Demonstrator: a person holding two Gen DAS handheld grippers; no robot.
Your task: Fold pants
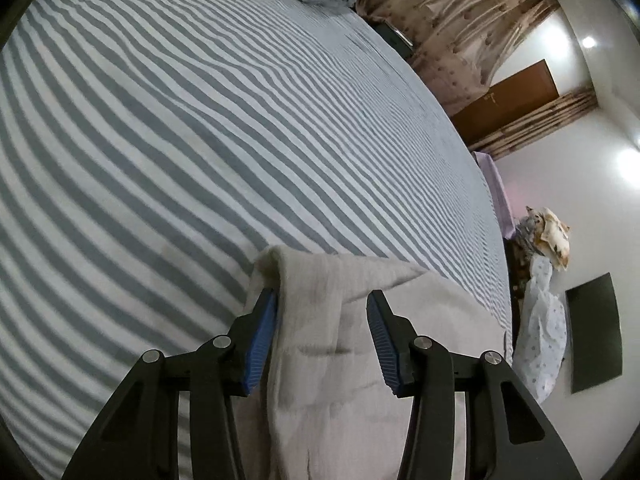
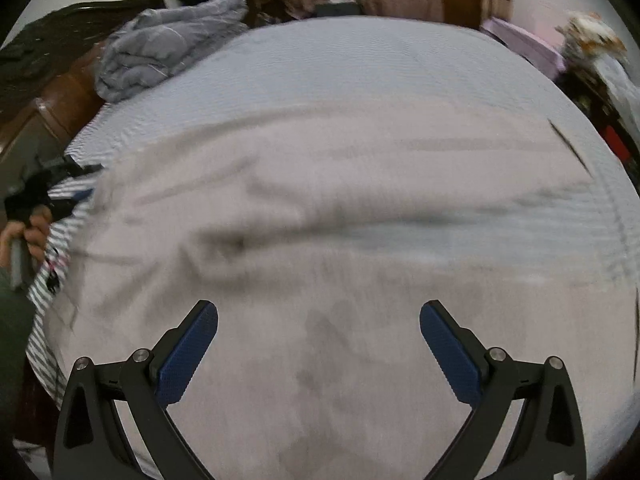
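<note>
Pants [image 2: 320,208] lengthwise across the bed [image 2: 360,52], left-to-right.

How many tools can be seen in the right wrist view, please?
2: the right tool, open, bottom centre over the pants; the left tool at their left edge, partly hidden.

Pants [image 2: 320,216]: pale beige-grey, soft textured cloth, spread wide and mostly flat ahead of and beneath the right tongs [image 2: 319,316], with long shallow creases running crosswise and a darker smudge between the spread fingers. At the left tongs [image 1: 322,298], one end of the pants [image 1: 320,340] is bunched into a thick fold that rises between the two pads, its rounded tip just beyond them.
</note>
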